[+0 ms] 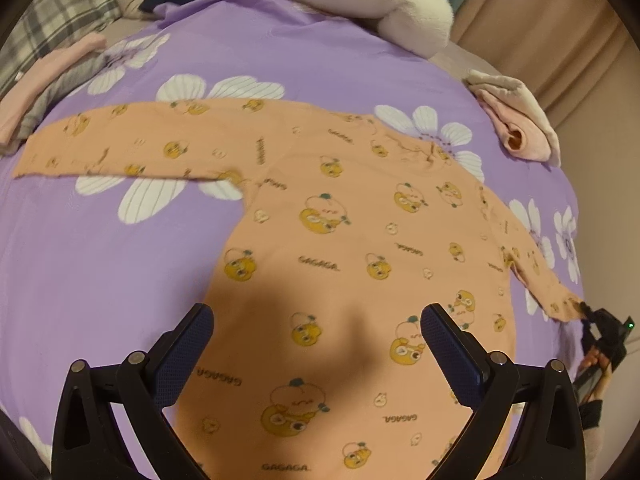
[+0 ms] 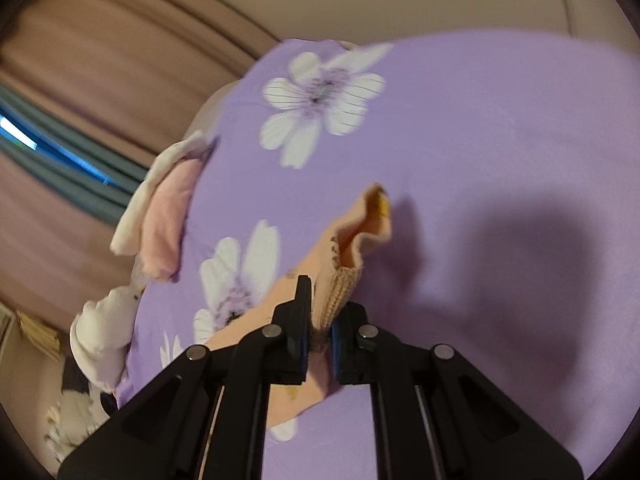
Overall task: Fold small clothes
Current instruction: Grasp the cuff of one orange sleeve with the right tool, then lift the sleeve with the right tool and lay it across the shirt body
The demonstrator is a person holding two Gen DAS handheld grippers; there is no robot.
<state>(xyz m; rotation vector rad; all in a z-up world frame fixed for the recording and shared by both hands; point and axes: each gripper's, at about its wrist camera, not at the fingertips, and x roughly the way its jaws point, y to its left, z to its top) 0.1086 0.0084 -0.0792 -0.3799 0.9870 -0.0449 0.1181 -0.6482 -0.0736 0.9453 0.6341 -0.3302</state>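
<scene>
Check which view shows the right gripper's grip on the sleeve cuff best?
Right wrist view. There the right gripper is shut on the ribbed sleeve cuff of the orange top, close up. The left wrist view shows that grip only small and blurred at its right edge, beyond the open left gripper.

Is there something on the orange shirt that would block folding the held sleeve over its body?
Nothing visible. The right gripper holds the sleeve cuff; the shirt's body lies flat and bare, the left gripper open above it.

bed – purple flowered sheet [image 1: 248,40] | beige curtains [image 2: 100,60] | window strip [image 2: 60,148] – blue light | plaid pillow [image 1: 52,4]
</scene>
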